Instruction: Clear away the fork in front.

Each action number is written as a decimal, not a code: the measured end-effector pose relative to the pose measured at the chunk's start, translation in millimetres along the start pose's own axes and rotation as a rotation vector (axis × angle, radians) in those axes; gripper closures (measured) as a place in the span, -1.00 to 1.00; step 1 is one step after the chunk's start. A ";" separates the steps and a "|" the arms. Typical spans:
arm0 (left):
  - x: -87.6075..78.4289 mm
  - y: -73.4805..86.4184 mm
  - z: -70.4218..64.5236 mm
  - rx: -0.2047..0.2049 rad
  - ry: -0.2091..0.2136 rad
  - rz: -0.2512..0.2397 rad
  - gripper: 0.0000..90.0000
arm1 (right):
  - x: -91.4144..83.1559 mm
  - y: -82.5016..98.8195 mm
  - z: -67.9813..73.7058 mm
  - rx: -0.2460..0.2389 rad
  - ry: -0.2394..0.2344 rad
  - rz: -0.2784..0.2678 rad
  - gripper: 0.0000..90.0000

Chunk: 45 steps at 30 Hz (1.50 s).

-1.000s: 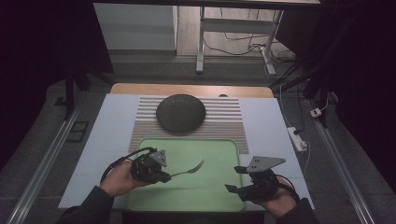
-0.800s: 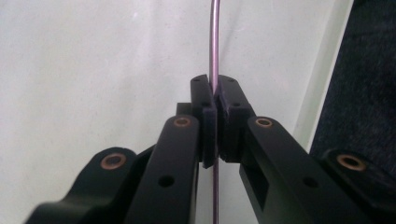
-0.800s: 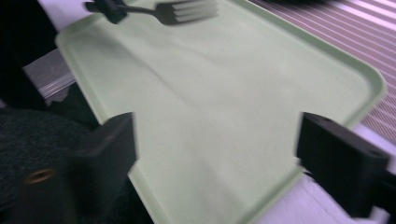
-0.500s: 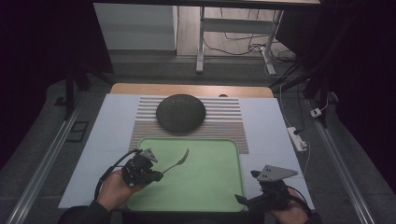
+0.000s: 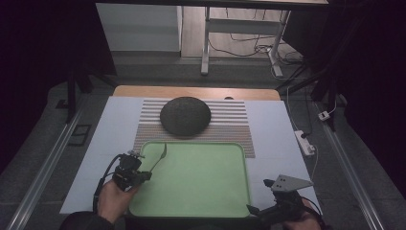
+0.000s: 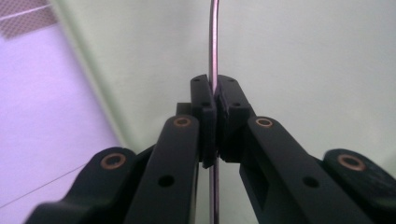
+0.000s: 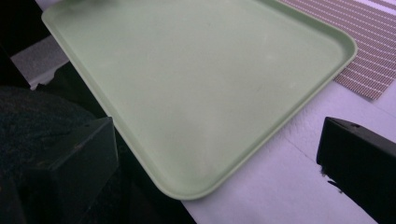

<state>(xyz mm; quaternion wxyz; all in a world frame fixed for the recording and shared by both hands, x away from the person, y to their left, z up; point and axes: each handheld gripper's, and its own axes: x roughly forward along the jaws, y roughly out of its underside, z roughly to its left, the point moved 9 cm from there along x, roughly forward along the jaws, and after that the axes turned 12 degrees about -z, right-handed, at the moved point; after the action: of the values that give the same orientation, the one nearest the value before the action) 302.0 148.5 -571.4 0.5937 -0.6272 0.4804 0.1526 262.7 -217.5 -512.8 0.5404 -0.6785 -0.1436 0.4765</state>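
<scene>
Left gripper (image 5: 143, 175): jaws closed tight on the slim metal handle of a fork (image 5: 159, 154), the pads pinching it from both sides in the left gripper view, where the handle (image 6: 214, 42) runs straight up and away from the fingertips and also passes back beneath them. In the high view the fork slants up and away from the fingertips, its head, probably tines though the dim picture leaves this uncertain, lying beyond them over the near-left corner of a pale green tray (image 5: 201, 187). The left hand (image 5: 114, 201) grips the tool from behind the jaws. Right gripper (image 5: 256, 207): jaws wide apart, having just been opening, with nothing between them; in the right gripper view the two black fingers (image 7: 359, 161) stand at either edge, and the tray's rounded near corner (image 7: 187, 186) sits between and just ahead of them, untouched. Beyond the tray from both sets of fingertips: a brown striped placemat (image 5: 230, 127), bearing a dark round domed object (image 5: 185, 115), well apart from either gripper. Under everything, a white table covering (image 5: 110, 139), showing just beside the right fingertips (image 7: 280, 186) and to the left of the left jaws (image 6: 46, 116).
</scene>
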 end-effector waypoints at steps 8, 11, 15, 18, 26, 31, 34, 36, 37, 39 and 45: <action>11.9 10.3 11.6 -0.061 -0.037 0.067 0.91 | -3.1 3.7 1.6 -0.011 0.012 0.013 -1.00; 15.6 14.4 10.5 -0.059 -0.034 0.089 0.90 | -4.4 4.1 1.5 -0.009 0.014 0.010 -1.00; 15.5 14.5 9.7 -0.061 -0.016 0.081 0.85 | -5.7 4.9 0.9 0.002 0.015 0.013 -1.00; 12.3 10.3 9.5 -0.043 -0.005 0.060 0.73 | -6.9 4.9 0.1 0.010 0.016 0.008 -1.00; 5.6 -27.1 14.7 0.022 0.016 -0.049 0.95 | -13.1 6.3 -4.7 0.051 0.032 -0.007 -1.00; 20.9 -42.6 21.0 0.048 0.014 -0.052 0.97 | -12.1 7.9 -5.7 0.065 0.027 0.008 -1.00; 30.1 -47.3 24.9 0.043 0.016 -0.051 0.97 | -11.8 8.2 -6.2 0.073 0.026 0.012 -1.00; 35.6 -49.0 25.4 0.043 0.018 -0.047 0.97 | -11.7 8.3 -6.2 0.079 0.025 0.014 -1.00; 37.9 -49.4 24.5 0.046 0.026 -0.044 0.97 | -11.6 8.3 -6.2 0.078 0.024 0.014 -1.00; 41.5 -49.6 23.0 0.058 0.022 -0.034 0.97 | -11.2 8.5 -6.0 0.075 0.025 0.017 -1.00; 49.3 -50.0 15.8 0.070 0.047 -0.021 0.97 | -10.8 9.1 -6.1 0.073 0.021 0.023 -1.00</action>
<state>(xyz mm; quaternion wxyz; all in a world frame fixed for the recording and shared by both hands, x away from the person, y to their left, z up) 371.4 133.5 -583.0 0.6055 -0.6145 0.4926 0.1147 259.2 -232.2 -515.7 0.5605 -0.6650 -0.1126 0.4806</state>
